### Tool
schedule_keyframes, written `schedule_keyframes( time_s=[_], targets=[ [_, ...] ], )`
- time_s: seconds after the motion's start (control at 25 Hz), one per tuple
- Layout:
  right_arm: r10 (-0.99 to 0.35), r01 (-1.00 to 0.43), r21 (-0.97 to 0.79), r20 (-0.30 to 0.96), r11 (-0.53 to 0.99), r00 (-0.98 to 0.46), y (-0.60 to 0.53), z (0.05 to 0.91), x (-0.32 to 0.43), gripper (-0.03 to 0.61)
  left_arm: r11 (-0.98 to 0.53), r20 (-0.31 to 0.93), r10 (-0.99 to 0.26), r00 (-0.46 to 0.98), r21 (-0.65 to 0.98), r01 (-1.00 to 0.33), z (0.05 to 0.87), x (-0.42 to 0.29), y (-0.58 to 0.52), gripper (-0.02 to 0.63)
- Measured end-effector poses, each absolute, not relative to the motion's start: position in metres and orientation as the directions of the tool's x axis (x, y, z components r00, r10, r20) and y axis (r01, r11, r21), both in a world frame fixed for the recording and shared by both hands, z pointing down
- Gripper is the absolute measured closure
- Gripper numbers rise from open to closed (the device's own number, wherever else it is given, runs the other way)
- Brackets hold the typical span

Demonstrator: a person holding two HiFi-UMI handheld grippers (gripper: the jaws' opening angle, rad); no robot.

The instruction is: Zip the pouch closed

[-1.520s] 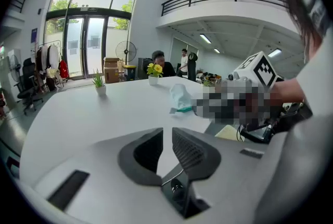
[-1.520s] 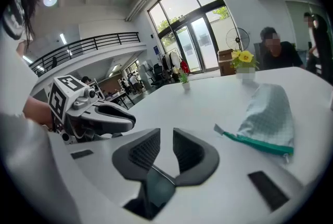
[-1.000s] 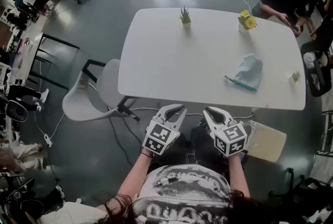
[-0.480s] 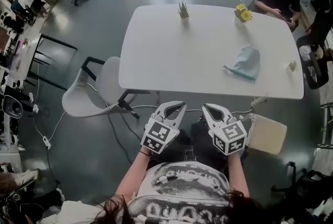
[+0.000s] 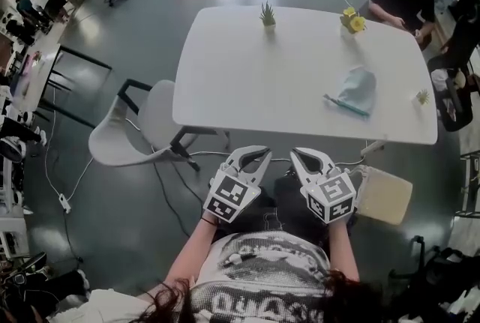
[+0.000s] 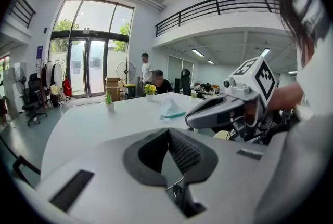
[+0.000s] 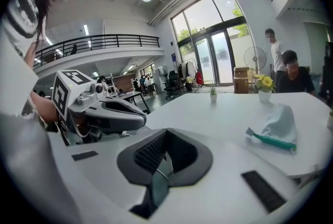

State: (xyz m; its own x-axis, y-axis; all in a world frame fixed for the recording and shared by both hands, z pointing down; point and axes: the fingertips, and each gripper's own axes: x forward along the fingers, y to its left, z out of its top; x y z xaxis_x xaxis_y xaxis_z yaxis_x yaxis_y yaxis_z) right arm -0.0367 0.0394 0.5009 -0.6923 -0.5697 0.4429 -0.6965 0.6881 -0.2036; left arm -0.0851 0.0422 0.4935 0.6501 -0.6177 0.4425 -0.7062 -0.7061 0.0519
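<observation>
Since 1 second ago, the jaws of your left gripper (image 5: pixel 257 156) and right gripper (image 5: pixel 301 155) have drawn together. They stood apart then, the right pair wider, and now each pair meets with nothing between. Both grippers have also lifted a little toward the near edge of the table (image 5: pixel 262 127).

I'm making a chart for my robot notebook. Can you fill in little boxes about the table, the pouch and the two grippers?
table: white, rounded corners
pouch: light blue with a teal zipper edge, lying on the table's right side, nothing touching it
left gripper: shut, empty, held short of the table's near edge
right gripper: shut, empty, beside the left one
also on table: small green plant and yellow flowers at the far edge
</observation>
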Motion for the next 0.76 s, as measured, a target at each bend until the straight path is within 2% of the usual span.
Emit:
schedule_keyframes(
  time_s=[0.76],
  targets=[
    [-0.539,-0.669,-0.196,0.452,0.717,-0.711,0.0359,0.4997,-0.0460,0.589,-0.708,0.436,-0.623,0.649,0.038,-0.705,0.4876,-0.0854,0.0432,0.601]
  ],
)
